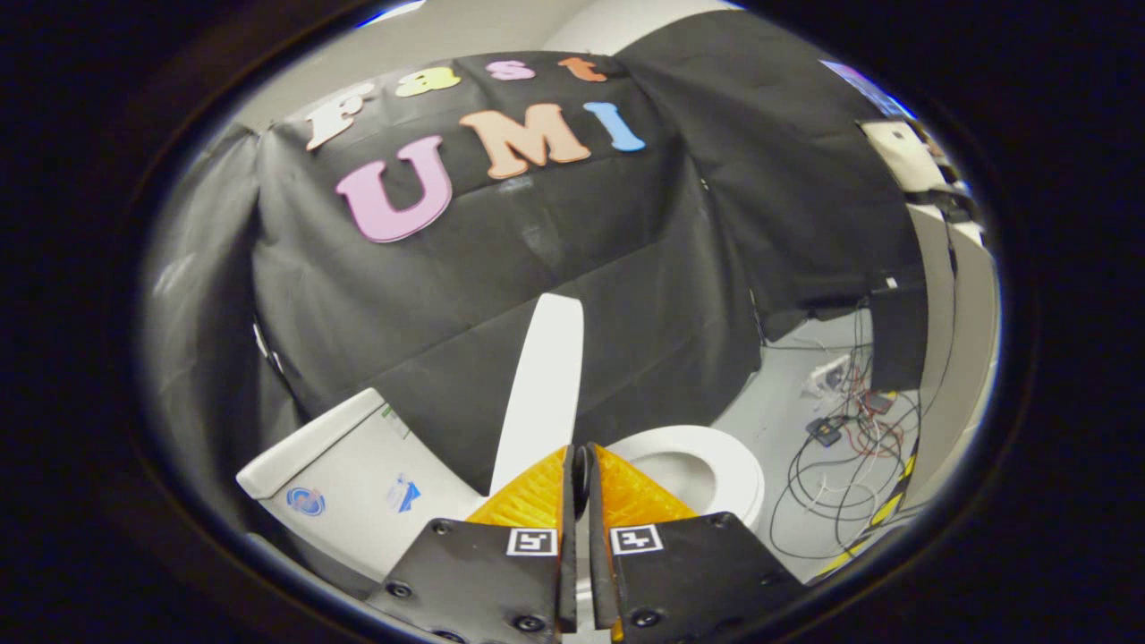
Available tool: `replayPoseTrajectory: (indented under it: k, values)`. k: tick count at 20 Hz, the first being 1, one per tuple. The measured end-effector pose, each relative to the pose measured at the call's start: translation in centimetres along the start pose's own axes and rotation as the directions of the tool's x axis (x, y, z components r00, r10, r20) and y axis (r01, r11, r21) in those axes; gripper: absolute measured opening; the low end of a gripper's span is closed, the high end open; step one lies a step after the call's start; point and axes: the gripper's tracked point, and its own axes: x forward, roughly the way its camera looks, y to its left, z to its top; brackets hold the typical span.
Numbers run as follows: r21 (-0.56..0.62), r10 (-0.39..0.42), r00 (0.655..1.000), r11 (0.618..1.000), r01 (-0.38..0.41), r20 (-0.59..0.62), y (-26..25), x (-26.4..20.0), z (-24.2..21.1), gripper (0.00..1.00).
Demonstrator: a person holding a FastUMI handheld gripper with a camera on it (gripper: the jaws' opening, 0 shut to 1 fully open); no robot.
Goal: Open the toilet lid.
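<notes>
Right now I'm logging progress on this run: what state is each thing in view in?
toilet lid: raised, standing nearly upright.
toilet seat: down on the bowl, uncovered.
tank: its cover on.
gripper: fingers nearly together at the lid's lower edge; whether they pinch it is unclear.
cables: loose and tangled on the floor beyond the seat.

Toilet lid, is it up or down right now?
Up: the toilet lid stands raised, edge-on beyond the shut claw, baring the seat.
</notes>
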Motion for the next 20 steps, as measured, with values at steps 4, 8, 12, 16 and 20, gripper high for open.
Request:
replayPoseTrajectory:
  k: [4, 8, 12, 16, 20]
  values:
    - [-0.129, 0.042, 0.999, 0.991, -0.043, -0.010, 4.0, -0.5, 0.8, 0.08]
    - [-0.328, 0.160, 0.986, 0.930, -0.166, -0.047, 8.8, -1.2, 1.2, 0.08]
    - [-0.393, 0.291, 0.955, 0.872, -0.291, -0.061, 12.8, -1.5, 1.2, 0.08]
    - [-0.443, 0.369, 0.927, 0.821, -0.359, -0.069, 16.1, -1.7, 0.7, 0.08]
    - [-0.563, 0.465, 0.877, 0.694, -0.449, -0.126, 19.5, -2.2, 0.5, 0.13]
